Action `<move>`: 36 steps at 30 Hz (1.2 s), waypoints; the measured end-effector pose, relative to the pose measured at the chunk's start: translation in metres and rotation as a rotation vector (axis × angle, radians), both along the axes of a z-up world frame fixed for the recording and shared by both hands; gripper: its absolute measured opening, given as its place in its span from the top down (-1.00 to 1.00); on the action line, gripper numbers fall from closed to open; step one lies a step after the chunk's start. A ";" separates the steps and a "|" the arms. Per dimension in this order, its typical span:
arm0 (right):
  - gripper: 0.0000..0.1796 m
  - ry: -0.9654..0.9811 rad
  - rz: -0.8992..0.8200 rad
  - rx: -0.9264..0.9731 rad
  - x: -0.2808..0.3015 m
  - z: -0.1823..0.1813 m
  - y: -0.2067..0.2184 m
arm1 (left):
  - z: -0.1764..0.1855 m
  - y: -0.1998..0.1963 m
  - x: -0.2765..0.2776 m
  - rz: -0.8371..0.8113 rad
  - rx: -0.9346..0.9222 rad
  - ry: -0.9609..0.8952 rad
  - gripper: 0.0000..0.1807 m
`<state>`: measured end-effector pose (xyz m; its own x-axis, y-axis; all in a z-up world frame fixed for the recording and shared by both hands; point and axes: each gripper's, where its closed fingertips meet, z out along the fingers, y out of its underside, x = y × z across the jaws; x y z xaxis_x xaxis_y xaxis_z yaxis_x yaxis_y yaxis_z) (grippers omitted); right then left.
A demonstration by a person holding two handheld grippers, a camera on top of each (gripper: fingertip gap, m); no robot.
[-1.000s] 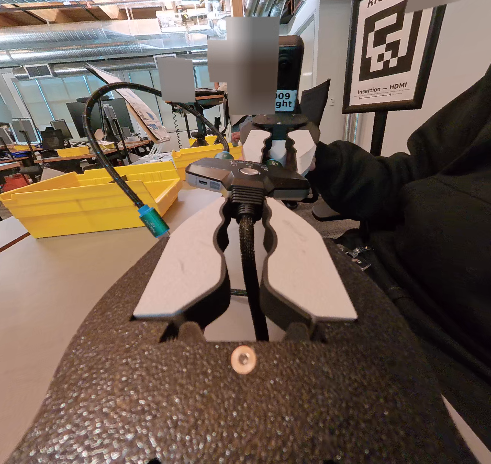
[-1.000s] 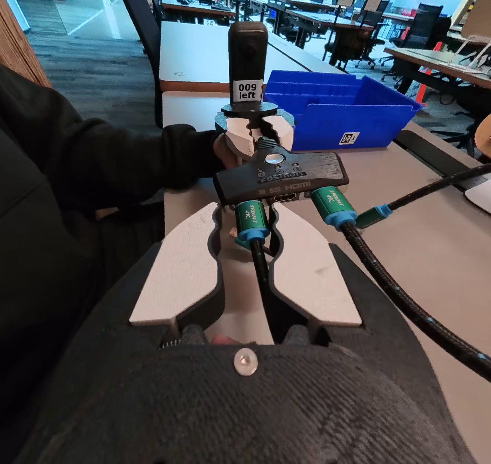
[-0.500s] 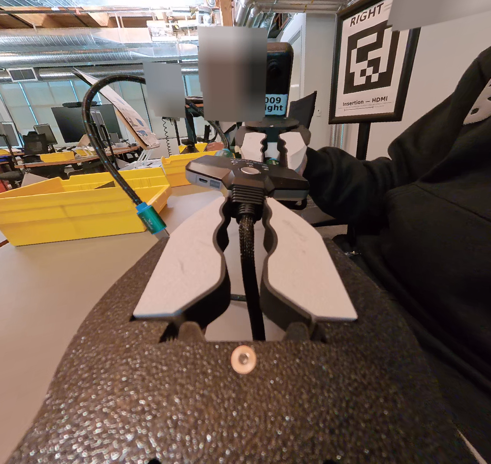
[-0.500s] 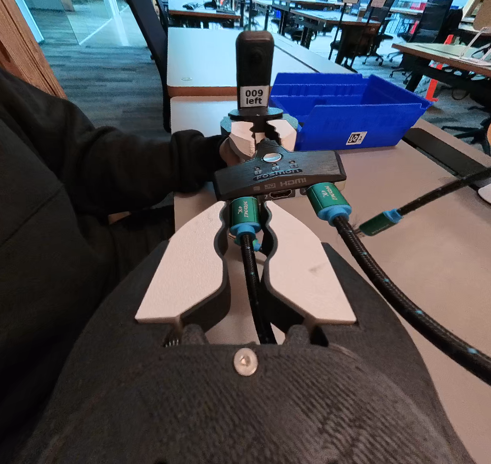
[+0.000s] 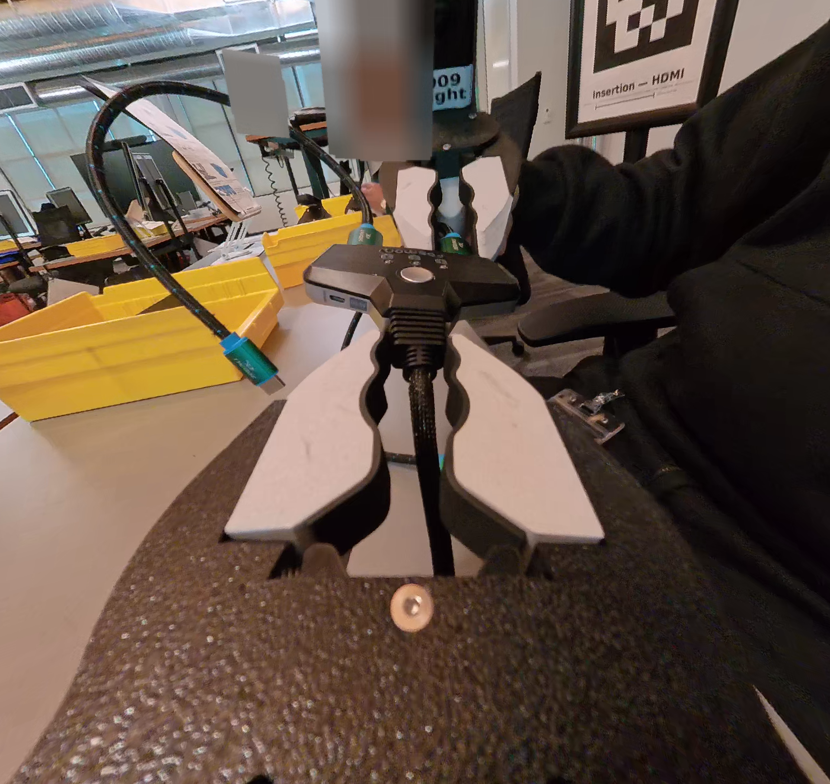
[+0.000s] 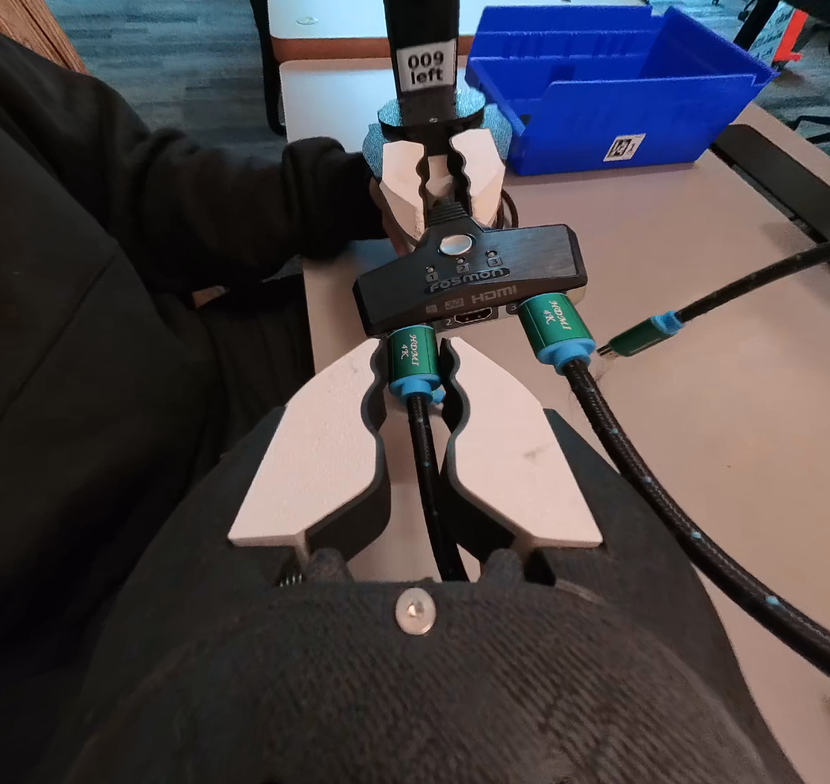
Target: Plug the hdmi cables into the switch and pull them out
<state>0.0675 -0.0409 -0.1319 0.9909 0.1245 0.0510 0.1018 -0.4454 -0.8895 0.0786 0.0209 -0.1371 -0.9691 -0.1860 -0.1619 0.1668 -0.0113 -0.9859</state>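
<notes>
In the left wrist view, the left gripper [image 5: 415, 345] sits at the centre of the frame, clamped on the ribbed strain relief where the switch [image 5: 411, 275] meets its own braided lead, so the switch is held up off the table [image 5: 112, 470]. Beyond it, at centre top, the right gripper [image 5: 451, 232] faces back. A free green plug [image 5: 251, 365] dangles on a looping cable at centre left, touching nothing. The yellow bin [image 5: 103, 349] at left looks empty, though its far corner is hidden.

In the right wrist view, the right gripper [image 6: 413, 358] is at the centre, its fingers [image 6: 328, 439] closed on the left green plug [image 6: 412, 360], which sits in the leftmost of 3 ports on the near face of the switch. A second green plug [image 6: 554, 324] fills the rightmost port; the middle port is open. The free plug lies at right, near the table surface. The blue bin [image 6: 629, 102] at upper right holds only its moulded dividers, as far as can be seen.

Judging by this, the step in hand concerns the leftmost plug, either seating it or drawing it out; the frames do not settle which. The next move calls for a straight push or pull along the port axis while the left gripper braces the switch, without twisting the connector.
</notes>
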 end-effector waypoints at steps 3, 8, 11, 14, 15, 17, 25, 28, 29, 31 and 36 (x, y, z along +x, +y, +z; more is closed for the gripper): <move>0.74 0.003 0.000 -0.032 0.001 0.001 -0.006 | -0.001 -0.006 0.001 0.007 0.014 0.007 0.75; 0.75 0.011 -0.018 0.021 0.001 0.011 0.003 | 0.005 0.000 0.004 -0.016 -0.056 0.053 0.75; 0.75 0.049 -0.039 0.022 0.003 0.003 0.009 | 0.001 0.006 0.006 0.003 -0.047 0.069 0.75; 0.75 0.081 -0.030 0.021 0.005 0.004 0.010 | 0.001 0.008 0.008 0.018 -0.048 0.053 0.75; 0.74 0.081 -0.036 -0.015 0.007 0.001 0.009 | 0.000 0.009 0.008 0.025 -0.037 0.042 0.75; 0.74 0.076 -0.038 -0.084 0.004 -0.002 0.008 | -0.002 0.009 0.006 0.021 -0.031 0.032 0.75; 0.73 0.039 0.008 -0.178 0.008 0.010 -0.008 | 0.007 -0.005 0.005 0.031 0.001 0.014 0.74; 0.73 0.026 0.011 -0.159 0.007 0.019 -0.010 | 0.012 -0.007 0.004 0.040 -0.008 0.006 0.74; 0.73 0.030 0.012 -0.159 0.005 0.019 -0.010 | 0.013 -0.006 0.002 0.038 -0.004 -0.002 0.75; 0.74 0.046 0.009 -0.171 0.000 0.016 -0.008 | 0.013 -0.004 -0.001 0.030 0.002 -0.009 0.75; 0.76 0.102 -0.004 0.071 -0.007 0.049 0.009 | 0.033 0.006 -0.004 0.006 -0.108 0.007 0.75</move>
<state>0.0610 -0.0318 -0.0830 0.9919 0.1206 -0.0410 0.0080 -0.3809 -0.9246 0.0746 0.0272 -0.1038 -0.9690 -0.2076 -0.1336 0.1602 -0.1171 -0.9801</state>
